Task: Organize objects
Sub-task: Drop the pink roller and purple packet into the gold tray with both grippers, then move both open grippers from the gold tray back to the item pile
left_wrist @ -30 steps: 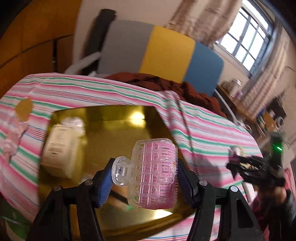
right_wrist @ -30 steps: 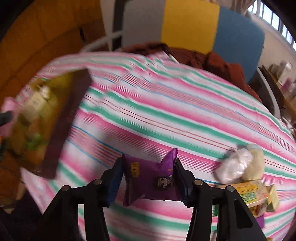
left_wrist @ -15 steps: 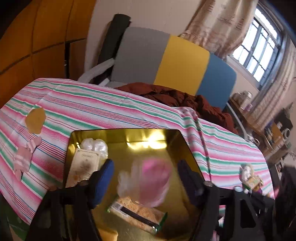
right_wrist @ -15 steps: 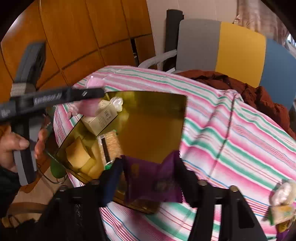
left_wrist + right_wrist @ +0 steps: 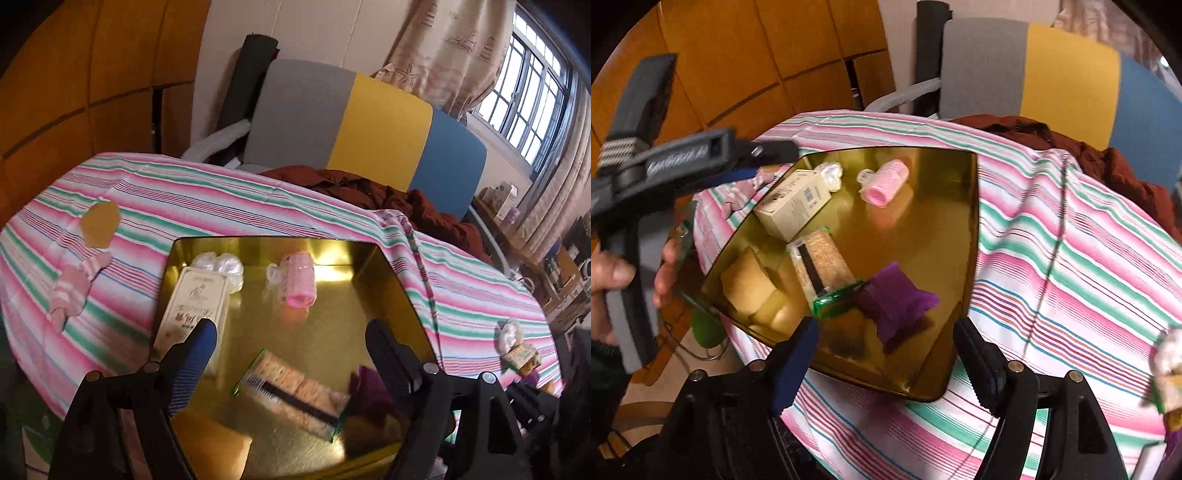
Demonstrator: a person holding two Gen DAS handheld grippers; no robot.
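A gold tray (image 5: 258, 240) lies on the striped tablecloth. The pink hair roller (image 5: 297, 280) rests free at its far end, beyond my left gripper (image 5: 291, 350), whose jaws are opening with nothing between them. The purple packet (image 5: 897, 299) lies on the tray (image 5: 962, 221) floor just ahead of my right gripper (image 5: 886, 343). Those jaws are opening too, and the pads do not touch the packet. The roller (image 5: 886, 181) also shows in the right wrist view.
The tray also holds a cream box (image 5: 195, 306), a clear wrapped item (image 5: 221, 266), a cracker packet (image 5: 291, 391) and yellow sponges (image 5: 750, 284). Small wrapped snacks (image 5: 513, 339) sit at the table's right. A pink cloth (image 5: 77, 284) lies left. A chair stands behind.
The left gripper let go of the pink roller, which now lies in the tray. The right gripper swung over to the tray and released the purple packet into it.
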